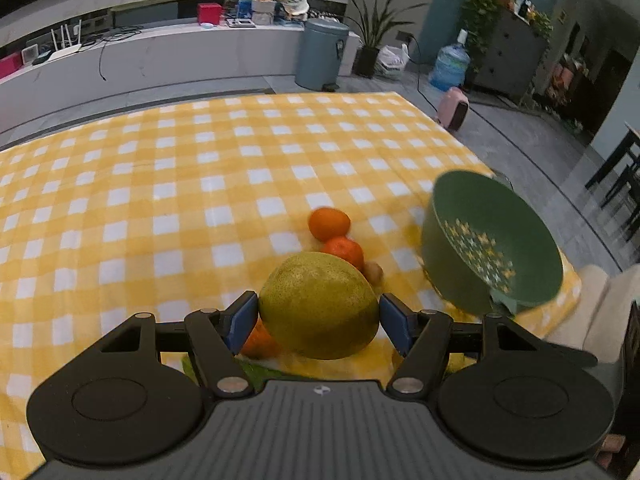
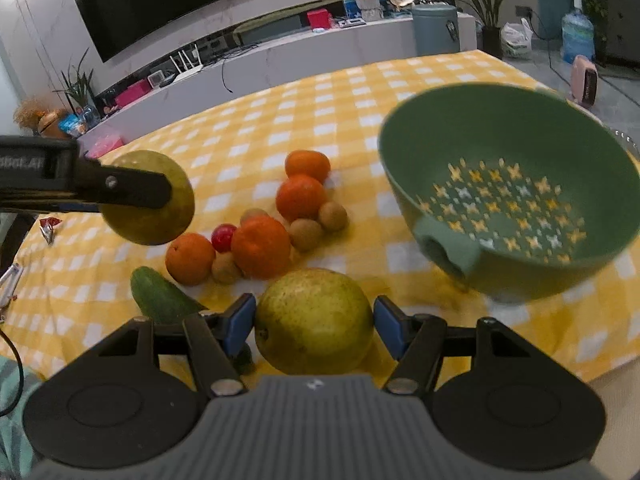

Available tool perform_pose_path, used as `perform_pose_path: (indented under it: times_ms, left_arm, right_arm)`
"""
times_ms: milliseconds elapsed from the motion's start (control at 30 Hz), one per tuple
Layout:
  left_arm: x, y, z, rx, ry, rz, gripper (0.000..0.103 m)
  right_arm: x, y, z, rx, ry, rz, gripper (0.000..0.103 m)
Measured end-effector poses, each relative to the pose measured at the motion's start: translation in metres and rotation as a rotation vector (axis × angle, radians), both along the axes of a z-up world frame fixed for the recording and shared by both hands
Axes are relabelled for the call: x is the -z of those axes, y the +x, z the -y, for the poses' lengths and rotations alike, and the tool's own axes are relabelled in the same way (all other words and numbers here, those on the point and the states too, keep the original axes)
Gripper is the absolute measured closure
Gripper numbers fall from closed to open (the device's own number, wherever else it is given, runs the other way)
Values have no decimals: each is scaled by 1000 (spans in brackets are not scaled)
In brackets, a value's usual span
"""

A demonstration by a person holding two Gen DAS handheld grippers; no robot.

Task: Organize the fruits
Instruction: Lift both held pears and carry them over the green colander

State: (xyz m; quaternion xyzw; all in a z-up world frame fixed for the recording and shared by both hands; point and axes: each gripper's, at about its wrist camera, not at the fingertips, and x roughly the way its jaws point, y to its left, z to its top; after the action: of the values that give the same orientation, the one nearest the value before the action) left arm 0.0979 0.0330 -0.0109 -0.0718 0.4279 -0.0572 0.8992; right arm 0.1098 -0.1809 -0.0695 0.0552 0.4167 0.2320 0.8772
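Note:
My left gripper (image 1: 318, 316) is shut on a yellow-green pear (image 1: 318, 306) and holds it above the yellow checked cloth; it also shows at the left of the right wrist view (image 2: 148, 200). My right gripper (image 2: 314, 326) is shut on a second pear (image 2: 314, 322) near the table's front. A green colander bowl (image 2: 508, 196) stands tilted at the right, also seen in the left wrist view (image 1: 490, 242). Several oranges (image 2: 260, 246), kiwis (image 2: 306, 234), a cherry tomato (image 2: 223, 237) and a cucumber (image 2: 160, 296) lie on the cloth between.
The table's right edge runs just beyond the bowl (image 1: 572, 280). A small red wrapper (image 2: 49, 226) and a metal tool (image 2: 10, 280) lie at the left edge. A grey bin (image 1: 322, 54) and a water jug (image 1: 448, 66) stand on the floor behind.

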Motion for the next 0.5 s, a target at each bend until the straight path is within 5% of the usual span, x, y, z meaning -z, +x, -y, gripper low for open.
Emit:
perform_pose_path:
  times_ms: [500]
  left_arm:
    - [1, -21, 8, -32, 40, -46, 27]
  right_arm:
    - [14, -5, 1, -2, 46, -21, 36]
